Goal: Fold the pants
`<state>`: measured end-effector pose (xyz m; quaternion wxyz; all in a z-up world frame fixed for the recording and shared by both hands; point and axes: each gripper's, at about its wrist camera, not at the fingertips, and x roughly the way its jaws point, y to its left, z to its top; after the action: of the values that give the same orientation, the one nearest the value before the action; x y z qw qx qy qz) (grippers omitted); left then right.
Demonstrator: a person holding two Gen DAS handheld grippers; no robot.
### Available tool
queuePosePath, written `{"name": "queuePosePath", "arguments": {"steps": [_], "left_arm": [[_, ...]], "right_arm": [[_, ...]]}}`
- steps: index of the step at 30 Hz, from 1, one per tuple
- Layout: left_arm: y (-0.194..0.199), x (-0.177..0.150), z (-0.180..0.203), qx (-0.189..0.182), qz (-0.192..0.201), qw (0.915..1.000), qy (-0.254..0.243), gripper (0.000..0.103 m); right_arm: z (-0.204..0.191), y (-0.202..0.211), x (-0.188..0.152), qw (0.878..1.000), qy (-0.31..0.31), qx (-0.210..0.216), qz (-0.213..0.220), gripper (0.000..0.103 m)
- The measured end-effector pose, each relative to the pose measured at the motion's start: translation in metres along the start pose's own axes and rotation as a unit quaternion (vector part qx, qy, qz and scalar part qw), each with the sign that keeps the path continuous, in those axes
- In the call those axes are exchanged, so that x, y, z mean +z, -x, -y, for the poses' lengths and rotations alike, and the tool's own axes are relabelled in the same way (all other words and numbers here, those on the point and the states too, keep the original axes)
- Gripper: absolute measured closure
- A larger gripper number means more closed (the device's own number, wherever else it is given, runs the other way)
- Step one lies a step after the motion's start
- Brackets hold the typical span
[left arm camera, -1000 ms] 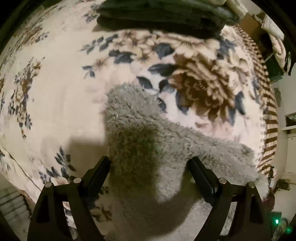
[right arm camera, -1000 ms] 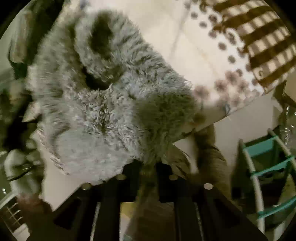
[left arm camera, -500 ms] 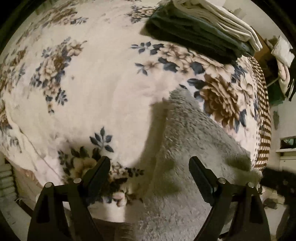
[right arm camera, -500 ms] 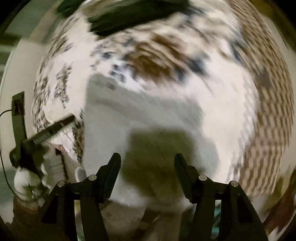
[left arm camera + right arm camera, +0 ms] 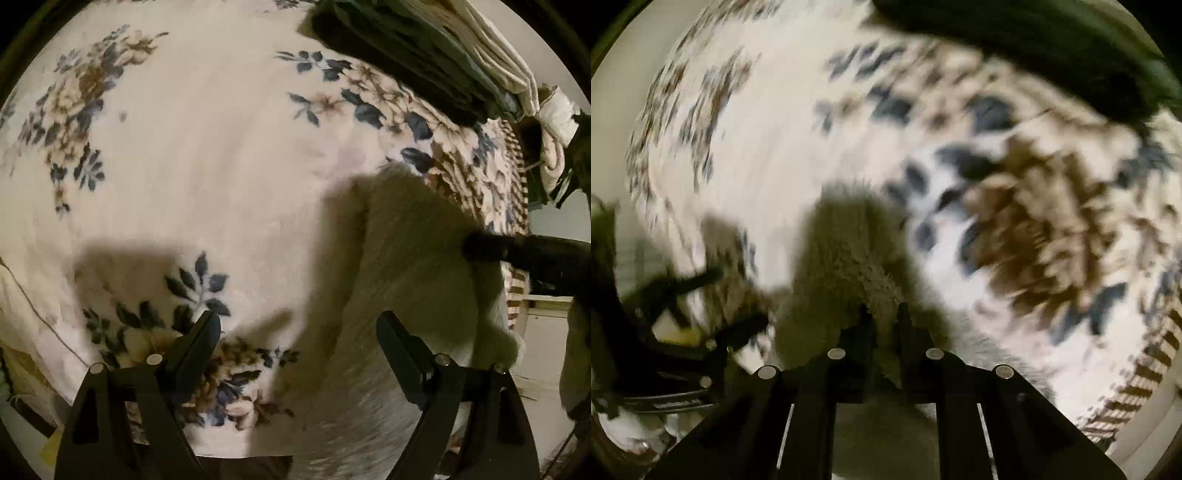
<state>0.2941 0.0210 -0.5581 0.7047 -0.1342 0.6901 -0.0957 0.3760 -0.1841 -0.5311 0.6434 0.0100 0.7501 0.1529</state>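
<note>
The grey fluffy pants (image 5: 413, 266) lie on a floral blanket (image 5: 207, 155), at the right and bottom of the left wrist view. My left gripper (image 5: 298, 332) is open, its right finger over the pants and its left finger over the blanket. My right gripper (image 5: 882, 317) is shut on a fold of the pants (image 5: 849, 251) near their close edge. The right gripper also shows in the left wrist view (image 5: 524, 251) as a dark bar at the pants' right side. The right wrist view is blurred.
A stack of folded dark green and white clothes (image 5: 424, 48) lies at the far right of the bed, and it also shows in the right wrist view (image 5: 1052, 44). The blanket's brown striped border (image 5: 517, 177) marks the right edge. The left gripper (image 5: 683, 314) shows in the right wrist view.
My right gripper opened half a second ago and has now shut on the pants again. My left gripper has drifted left and stays open.
</note>
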Motion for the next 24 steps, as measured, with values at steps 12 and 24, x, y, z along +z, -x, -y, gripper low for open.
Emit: {"name": "queuePosePath", "arguments": {"steps": [12,24], "left_arm": [[0.049,-0.056,0.036,0.023,0.028,0.9992,0.019,0.017],[0.022,-0.17,0.097,0.028,0.001,0.9658,0.258,0.017]], "right_arm": [[0.023,0.013,-0.043,0.997,0.036,-0.031,-0.055,0.045],[0.044,0.005,-0.082,0.986,0.107,-0.084,-0.093,0.045]]}}
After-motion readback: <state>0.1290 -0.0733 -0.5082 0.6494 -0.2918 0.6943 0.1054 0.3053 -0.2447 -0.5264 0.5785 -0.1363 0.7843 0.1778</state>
